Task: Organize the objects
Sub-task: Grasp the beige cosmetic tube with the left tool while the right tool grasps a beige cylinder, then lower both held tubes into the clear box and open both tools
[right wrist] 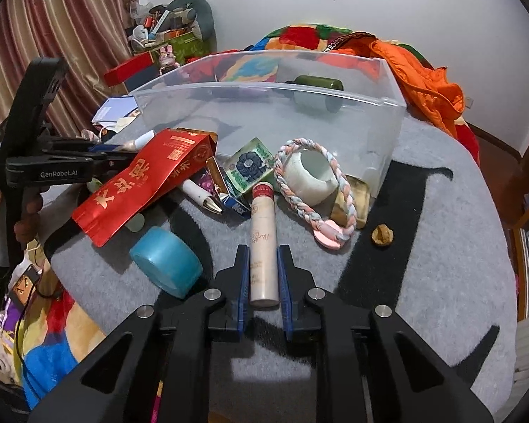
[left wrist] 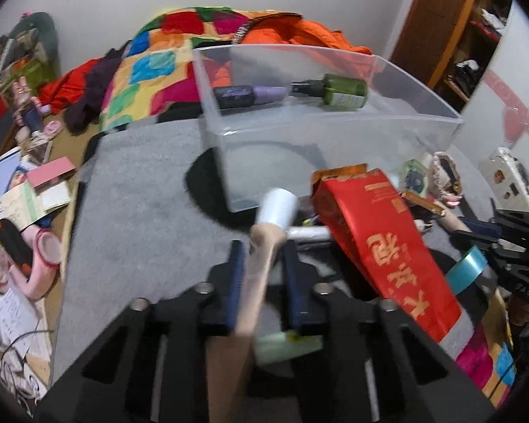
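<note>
Clutter lies on a grey mat point(right wrist: 441, 246) just near of a clear bin point(right wrist: 388, 105), which stands at the mat's far side. Inside the bin lie a green bottle point(left wrist: 342, 91) and a purple tube point(left wrist: 250, 95), end to end against its far wall.

The left gripper point(left wrist: 262, 275) is clenched on a beige tube point(left wrist: 261, 264) with a white cap, its fingers point(left wrist: 237, 275) pressing both sides; the tube points toward the bin's near wall. Whether the tube is lifted off the mat cannot be told. Just right of it leans a red pouch point(left wrist: 388, 246).

The right gripper point(right wrist: 263, 275) grasps a cream tube point(right wrist: 263, 246) with a red cap, which lies pointing away into the pile. Left of that tube a blue tape roll point(right wrist: 165, 261) lies on its side. Beyond it sit a white pen point(right wrist: 197, 194), a small blue box point(right wrist: 238, 206) and a clear block point(right wrist: 250, 167) with a dark flower in it. To the right, a braided ring point(right wrist: 349, 204) circles a white tape roll point(right wrist: 310, 176), with a tan block point(right wrist: 356, 197) beneath and a nut point(right wrist: 382, 235) lying apart on the mat.

Past the bin, a patchwork quilt point(left wrist: 151, 67) and an orange jacket point(right wrist: 423, 81) are heaped on the bed.
</note>
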Motion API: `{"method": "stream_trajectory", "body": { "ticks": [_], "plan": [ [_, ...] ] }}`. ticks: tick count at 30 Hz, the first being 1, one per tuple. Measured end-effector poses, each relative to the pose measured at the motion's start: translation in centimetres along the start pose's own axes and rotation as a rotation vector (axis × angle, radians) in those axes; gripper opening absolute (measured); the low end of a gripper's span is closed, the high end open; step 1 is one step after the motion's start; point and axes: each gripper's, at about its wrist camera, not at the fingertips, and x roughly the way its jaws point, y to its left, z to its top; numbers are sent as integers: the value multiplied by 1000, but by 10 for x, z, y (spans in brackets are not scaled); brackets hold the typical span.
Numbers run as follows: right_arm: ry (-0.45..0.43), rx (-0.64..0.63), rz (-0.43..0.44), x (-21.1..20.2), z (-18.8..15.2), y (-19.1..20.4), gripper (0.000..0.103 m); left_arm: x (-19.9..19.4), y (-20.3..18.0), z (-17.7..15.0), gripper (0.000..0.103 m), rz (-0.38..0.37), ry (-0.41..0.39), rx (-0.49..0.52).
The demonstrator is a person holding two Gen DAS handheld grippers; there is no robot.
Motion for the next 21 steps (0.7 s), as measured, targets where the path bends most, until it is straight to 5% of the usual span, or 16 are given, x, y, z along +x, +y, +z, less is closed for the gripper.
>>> {"method": "stream_trajectory", "body": {
  "ticks": [7,15,21],
  "plan": [
    [-24,43,-7,-15,-7,-7,14,-25,8,-15,8,72,-54,-44],
    [-99,69,4,-41,-1,-8,14,-46,10,-11,5,60,-102,-35],
    [-123,66,6,-45,7,-4,14,-17,20,5,28,39,-19,-37]
  ]
}}
